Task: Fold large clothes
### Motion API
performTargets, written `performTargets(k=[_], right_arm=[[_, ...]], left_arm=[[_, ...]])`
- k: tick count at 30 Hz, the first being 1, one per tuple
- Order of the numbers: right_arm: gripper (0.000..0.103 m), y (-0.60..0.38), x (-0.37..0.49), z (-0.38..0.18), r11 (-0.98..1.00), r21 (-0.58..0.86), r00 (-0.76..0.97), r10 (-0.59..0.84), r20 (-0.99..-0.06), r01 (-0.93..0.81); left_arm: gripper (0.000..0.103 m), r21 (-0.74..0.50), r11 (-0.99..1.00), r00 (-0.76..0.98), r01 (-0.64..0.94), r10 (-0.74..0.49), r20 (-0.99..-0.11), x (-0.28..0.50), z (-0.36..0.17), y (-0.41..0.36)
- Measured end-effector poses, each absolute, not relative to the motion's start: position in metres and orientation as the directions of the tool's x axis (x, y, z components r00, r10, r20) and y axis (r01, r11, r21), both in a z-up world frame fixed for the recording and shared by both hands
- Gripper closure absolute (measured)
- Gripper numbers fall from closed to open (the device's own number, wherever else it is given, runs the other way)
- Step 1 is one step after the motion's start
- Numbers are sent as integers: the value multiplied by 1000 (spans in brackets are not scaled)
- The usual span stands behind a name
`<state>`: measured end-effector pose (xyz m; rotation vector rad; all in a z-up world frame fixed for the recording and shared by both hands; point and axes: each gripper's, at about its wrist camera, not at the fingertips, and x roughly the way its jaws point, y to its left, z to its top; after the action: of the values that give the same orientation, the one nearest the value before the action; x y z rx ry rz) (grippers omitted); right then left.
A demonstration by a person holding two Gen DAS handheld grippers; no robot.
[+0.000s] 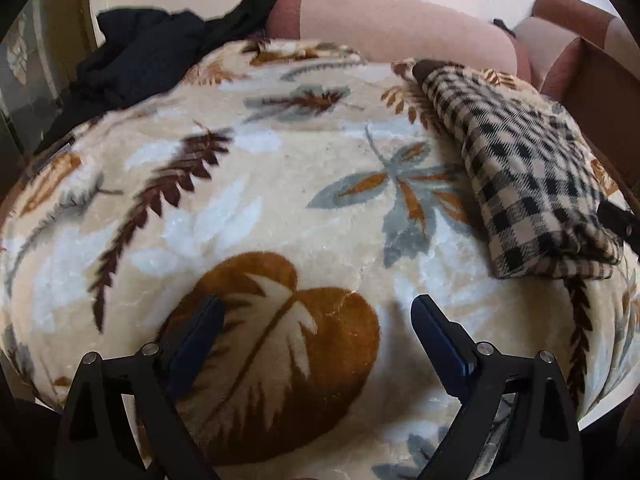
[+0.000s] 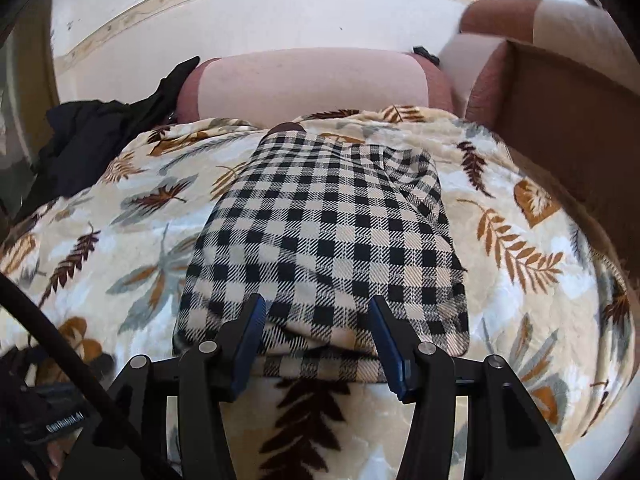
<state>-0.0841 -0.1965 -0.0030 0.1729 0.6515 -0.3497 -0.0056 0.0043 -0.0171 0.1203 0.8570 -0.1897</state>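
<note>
the checked garment (image 2: pixel 320 240) is seen folded into a compact, thick rectangle on the leaf-patterned blanket (image 2: pixel 540 320), directly ahead of the right gripper (image 2: pixel 316 332), with its near folded edge lying between the spread jaws. the pads are not seen pressing on the cloth, so nothing is judged to be held there; the jaws stand partly apart. in the left wrist view the same bundle (image 1: pixel 532 184) is found ahead and off to the right of the left gripper (image 1: pixel 316 320), well apart from it. that gripper is fully spread over bare blanket, with nothing between its jaws.

this piece is judged folded, or all but folded; perhaps a last tidying or setting aside is left. a heap of dark clothing (image 1: pixel 140 52) is seen far ahead and to the left, crumpled against the pink sofa cushion (image 1: pixel 400 36), and is judged still to be folded. a cardboard box (image 2: pixel 560 120) stands ahead to the right.

small white lettering on a black strap at the lower left of the right wrist view is too blurred to be read with confidence.
</note>
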Motion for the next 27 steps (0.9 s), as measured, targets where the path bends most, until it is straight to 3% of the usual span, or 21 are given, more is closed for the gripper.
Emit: performTargets(k=[11, 19, 27], right_arm=[[42, -188, -132, -21, 901, 67, 695, -281, -662, 428], [42, -193, -164, -44, 867, 68, 628, -302, -718, 494], [39, -201, -178, -43, 843, 71, 619, -332, -711, 533]], left_arm=[[9, 57, 961, 711, 270, -159, -685, -46, 14, -2], [9, 22, 946, 665, 324, -211, -716, -67, 13, -15], [9, 6, 927, 618, 375, -245, -747, -88, 5, -34]])
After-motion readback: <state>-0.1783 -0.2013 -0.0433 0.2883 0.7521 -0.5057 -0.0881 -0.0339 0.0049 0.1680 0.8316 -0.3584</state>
